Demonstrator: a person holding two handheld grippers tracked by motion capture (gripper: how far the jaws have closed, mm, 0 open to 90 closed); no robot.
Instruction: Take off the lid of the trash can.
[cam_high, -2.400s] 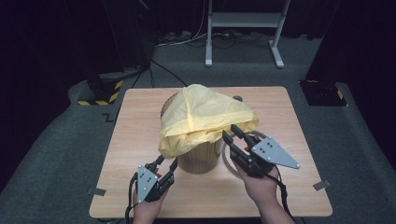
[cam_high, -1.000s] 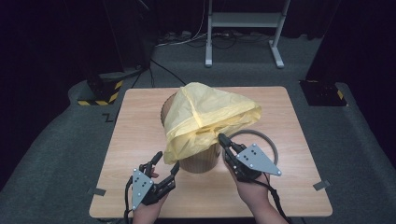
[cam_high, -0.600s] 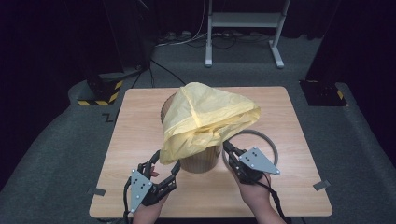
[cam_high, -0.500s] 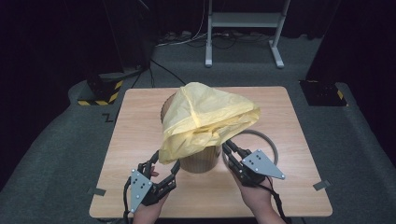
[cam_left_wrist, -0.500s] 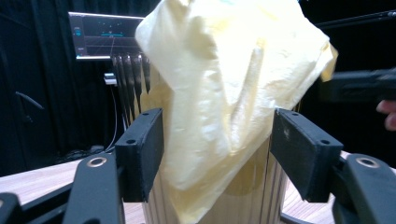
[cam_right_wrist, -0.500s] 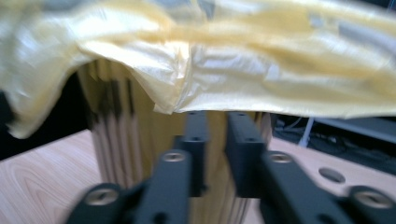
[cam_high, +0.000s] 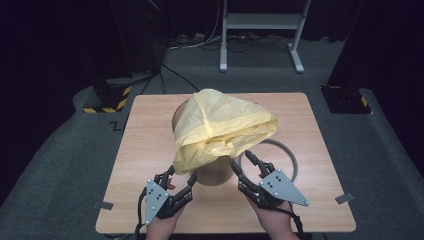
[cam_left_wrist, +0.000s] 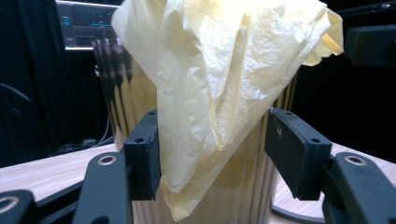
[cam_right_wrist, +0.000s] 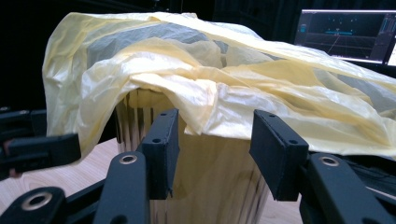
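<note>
Gaping right hand-held gripper (cam_high: 247, 161) beside yellow bag (cam_high: 220, 127)

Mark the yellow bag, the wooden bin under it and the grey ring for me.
yellow bag (cam_high: 222, 125), high view, on the crumpled top draped over the bin.
wooden bin (cam_high: 214, 175), high view, on the bare slatted wall below the bag's edge.
grey ring (cam_high: 289, 152), high view, on its right-hand arc lying on the table.

Left tool (cam_high: 178, 181) jaws apart; right tool (cam_high: 246, 163) jaws just opening.
</note>
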